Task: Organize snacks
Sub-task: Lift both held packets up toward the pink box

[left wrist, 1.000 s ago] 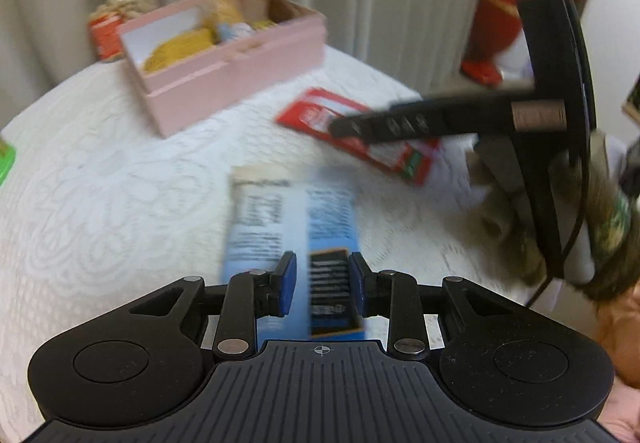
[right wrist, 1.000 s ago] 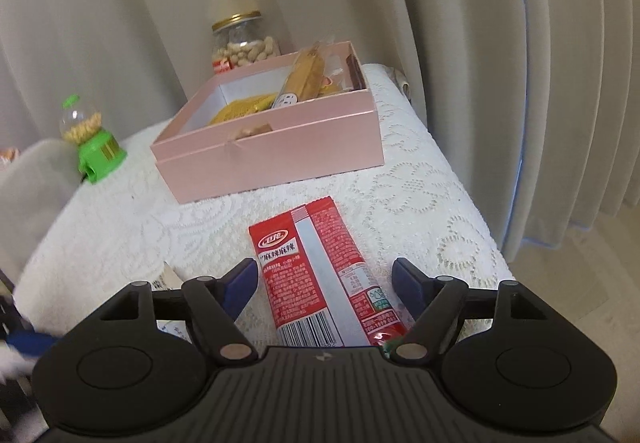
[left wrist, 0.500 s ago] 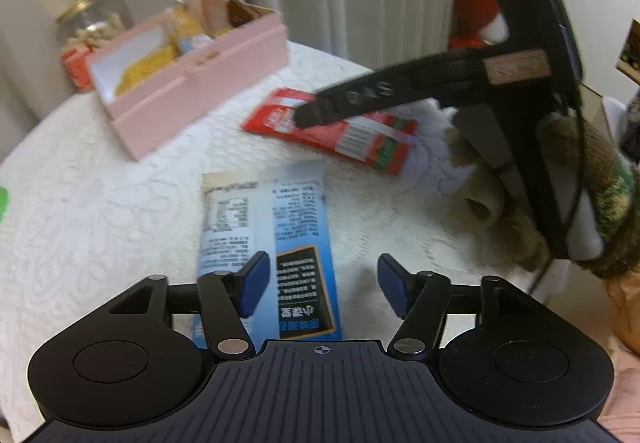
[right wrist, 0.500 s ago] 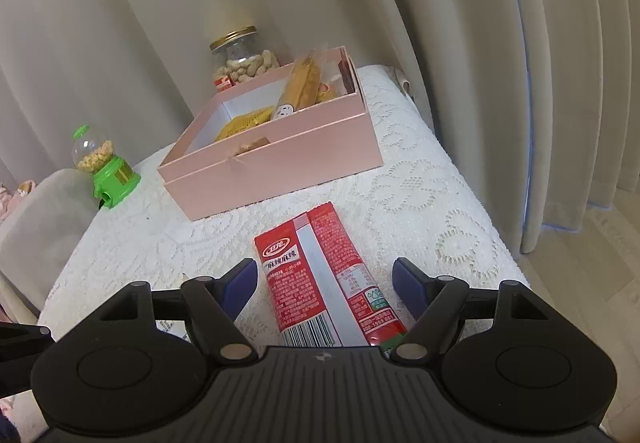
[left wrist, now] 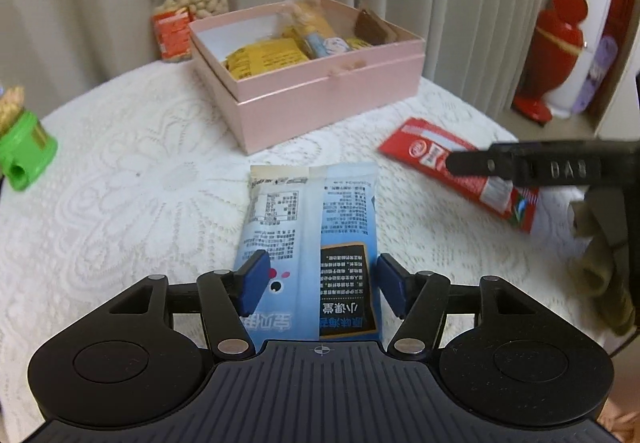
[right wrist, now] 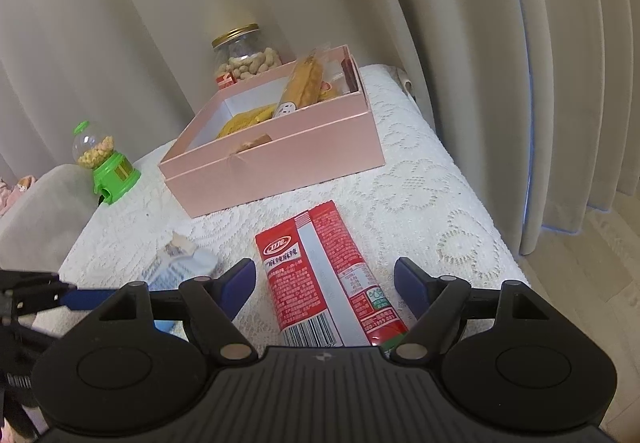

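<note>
A light-blue snack packet [left wrist: 312, 227] lies flat on the white lace tablecloth. My left gripper [left wrist: 320, 283] stands open astride its near end, and the blue pads do not press on it. A red snack packet [right wrist: 320, 275] lies on the cloth between the fingers of my right gripper [right wrist: 326, 289], whose jaws are opening, with the pads clear of it. Behind both stands an open pink box [left wrist: 328, 99] holding yellow and other snack packs. In the left wrist view the red packet [left wrist: 424, 151] shows at right under one black finger of the right gripper.
A glass jar of peanuts [left wrist: 188, 7] stands behind the box. A green candy dispenser [left wrist: 24, 151] sits at the left. A red vase [left wrist: 556, 51] stands on a shelf to the right. Curtains hang behind, and the table's edge [right wrist: 480, 235] drops to the floor at right.
My left gripper's jaws have opened and let go of the blue packet, which now lies flat on the cloth. The right gripper's jaws have widened a little around the red packet.
</note>
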Available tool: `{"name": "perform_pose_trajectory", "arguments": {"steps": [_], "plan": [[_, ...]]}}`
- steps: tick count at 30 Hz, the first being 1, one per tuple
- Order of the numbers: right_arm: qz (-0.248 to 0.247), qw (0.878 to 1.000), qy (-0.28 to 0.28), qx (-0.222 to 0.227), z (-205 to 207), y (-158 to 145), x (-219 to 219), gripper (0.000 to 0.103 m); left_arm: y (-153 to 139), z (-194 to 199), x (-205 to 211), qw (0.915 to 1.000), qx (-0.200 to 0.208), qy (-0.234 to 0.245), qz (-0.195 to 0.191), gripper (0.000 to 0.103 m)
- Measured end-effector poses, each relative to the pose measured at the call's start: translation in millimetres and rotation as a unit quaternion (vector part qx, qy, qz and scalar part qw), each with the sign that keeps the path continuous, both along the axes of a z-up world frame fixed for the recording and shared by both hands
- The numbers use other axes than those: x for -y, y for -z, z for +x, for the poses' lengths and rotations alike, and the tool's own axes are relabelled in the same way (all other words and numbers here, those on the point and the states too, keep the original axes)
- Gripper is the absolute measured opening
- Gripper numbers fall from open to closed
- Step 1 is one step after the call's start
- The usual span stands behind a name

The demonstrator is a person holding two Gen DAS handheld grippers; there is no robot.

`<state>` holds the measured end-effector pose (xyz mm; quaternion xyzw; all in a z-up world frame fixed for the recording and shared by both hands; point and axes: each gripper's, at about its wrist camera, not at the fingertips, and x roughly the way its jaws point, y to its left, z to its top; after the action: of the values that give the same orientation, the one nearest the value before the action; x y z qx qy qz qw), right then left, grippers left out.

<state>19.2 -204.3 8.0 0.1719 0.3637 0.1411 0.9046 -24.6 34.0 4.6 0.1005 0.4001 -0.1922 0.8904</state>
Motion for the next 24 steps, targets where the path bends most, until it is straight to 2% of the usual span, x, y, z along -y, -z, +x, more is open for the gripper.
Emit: {"name": "perform_pose_trajectory", "arguments": {"steps": [6, 8, 10, 11, 15, 17, 20, 24], "plan": [[-0.037, 0.999, -0.012, 0.001, 1.4, -1.0, -12.8, 0.085, 0.6, 7.0, -9.2, 0.9996, 0.006, -0.016, -0.024, 0.066], [-0.039, 0.999, -0.013, 0.001, 1.8, -0.7, -13.1, 0.086, 2.1, 5.3, -4.5, 0.9999, 0.008, 0.003, -0.011, 0.072], [-0.034, 0.999, -0.014, 0.001, 2.1, -0.4, -11.0, 0.086, 4.3, 2.7, 1.6, 0.9996, 0.009, 0.025, 0.0, 0.084], [-0.03, 0.999, -0.015, 0.001, 2.5, -0.5, -9.9, 0.086, 5.0, 1.9, 3.1, 0.9994, 0.008, 0.034, -0.001, 0.086], [-0.022, 1.0, -0.018, 0.001, 2.9, 0.2, -7.8, 0.089, -4.6, -5.1, -2.8, 0.999, 0.031, 0.029, -0.016, 0.081], [-0.02, 0.999, -0.027, 0.001, 4.4, 0.0, -8.1, 0.094, -9.6, -5.6, -4.2, 0.9988, 0.047, 0.014, -0.002, 0.081], [-0.028, 0.998, -0.048, -0.002, 8.4, 0.2, -13.1, 0.103, -3.6, 8.3, -7.0, 0.9997, 0.022, -0.002, 0.008, 0.081], [-0.06, 0.997, -0.055, -0.004, 8.2, -0.6, -22.2, 0.103, 7.4, 24.7, -7.7, 0.9998, 0.002, -0.019, 0.005, 0.088]]}}
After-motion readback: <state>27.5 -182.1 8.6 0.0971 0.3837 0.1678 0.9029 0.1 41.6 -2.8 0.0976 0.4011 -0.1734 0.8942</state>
